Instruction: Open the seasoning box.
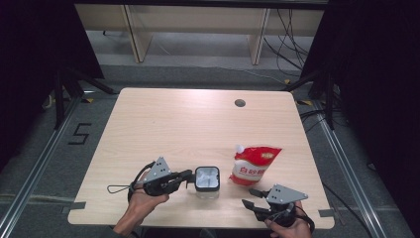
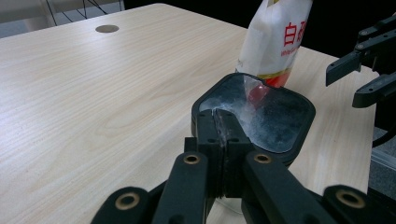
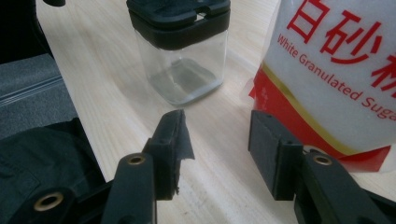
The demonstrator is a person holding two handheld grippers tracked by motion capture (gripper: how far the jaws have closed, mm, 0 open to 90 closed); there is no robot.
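A light wooden table (image 1: 163,129) takes up the middle of the high view, with a small round cable hole (image 1: 240,103) near its far edge. On the near right part of it lies a red and white bag of white granulated sugar (image 1: 253,165), its spout corner turned toward the far left; in the right gripper view the bag's printed face rises just beyond the right-hand jaw.

Just to the left of the bag, near the table's front edge, stands a square clear jar with a black rim (image 1: 207,180). Its top is open, and the left gripper view looks down into it, where the inner walls look frosted white. In the right gripper view the jar's clear body looks nearly bare inside.

The left gripper (image 1: 187,174) comes in level from the left, held in the person's left hand (image 1: 146,198), and its jaws are clamped together on the near edge of the jar's black rim.

The right gripper (image 1: 251,197) sits at the near right edge of the table in the person's right hand (image 1: 289,227), pointing toward the jar and the bag. Its jaws stand apart with nothing between them, close to the bag's lower corner but not touching it.
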